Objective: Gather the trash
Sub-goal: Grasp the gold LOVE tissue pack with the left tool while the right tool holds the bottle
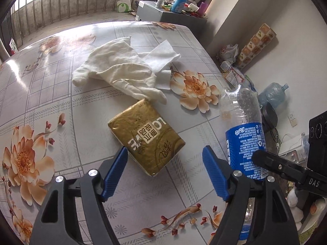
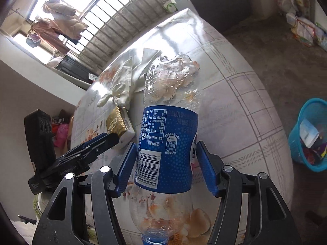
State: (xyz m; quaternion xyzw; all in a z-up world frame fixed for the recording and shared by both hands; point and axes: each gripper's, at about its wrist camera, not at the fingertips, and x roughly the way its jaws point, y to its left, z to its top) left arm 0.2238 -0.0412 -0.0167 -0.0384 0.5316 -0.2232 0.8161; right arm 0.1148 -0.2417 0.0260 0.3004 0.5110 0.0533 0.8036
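An empty Pepsi bottle point(image 2: 167, 143) is gripped at its blue label by the right tool point(image 2: 166, 167), cap toward the wrist. It is judged light, thin-walled and crushable, so the labelled waist suits best. The left tool point(image 1: 164, 171) is spread wide just short of a gold tissue pack point(image 1: 146, 136) on the worktop point(image 1: 61, 94).

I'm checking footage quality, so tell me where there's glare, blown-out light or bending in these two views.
Left wrist view: sheen washes the floral vinyl tablecloth at far left; the barred window railing curves with fisheye bending. Right wrist view: the bright window is overexposed, glare streaks the tablecloth, and the clear plastic bottle with blue label shows highlights; the blue plastic waste basket is soft at the edge.
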